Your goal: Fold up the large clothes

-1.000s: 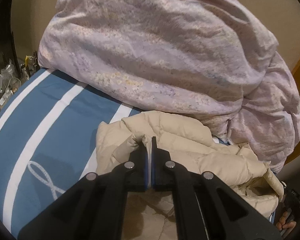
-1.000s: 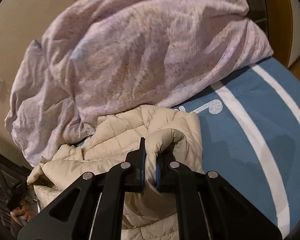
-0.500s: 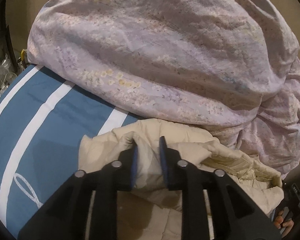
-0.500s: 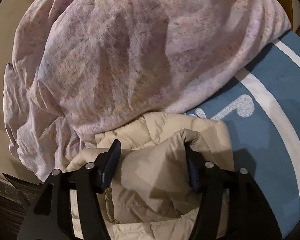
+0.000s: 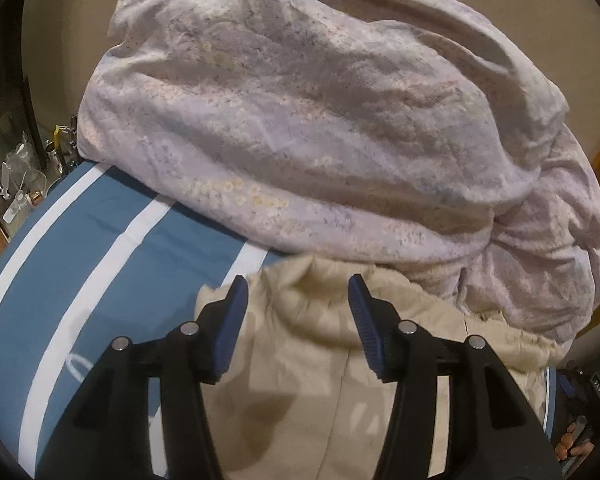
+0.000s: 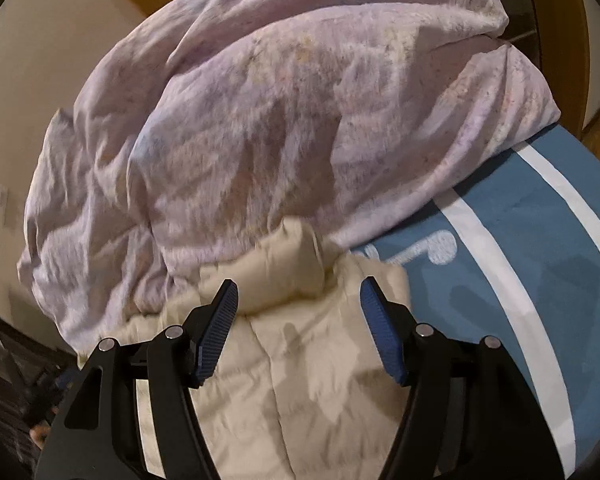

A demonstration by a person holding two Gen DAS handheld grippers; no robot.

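Bedside clutter: small glass and metal items at the far left of the left wrist view, beside the bed; too small to name.
Bed cover: blue with white stripes and a white looped motif, spread flat; it shows left of the jacket in the left wrist view and right of it in the right wrist view.
Left gripper: jaws opening, roughly half spread; the blue pads flank the jacket's puffy edge without pressing on it, so it holds nothing.
Jacket: beige quilted puffer, lying on the bed cover beneath both grippers, its far edge bunched against the duvet; in the right wrist view a rolled hump of it rises just beyond the jaws.
Duvet: large rumpled heap in pale lilac floral fabric, behind the jacket and touching it, filling the upper part of both views.
Right gripper: jaws opening, spread wide; jacket fabric lies below and between the pads, apart from them, nothing gripped.
Wall: plain beige, behind the duvet.
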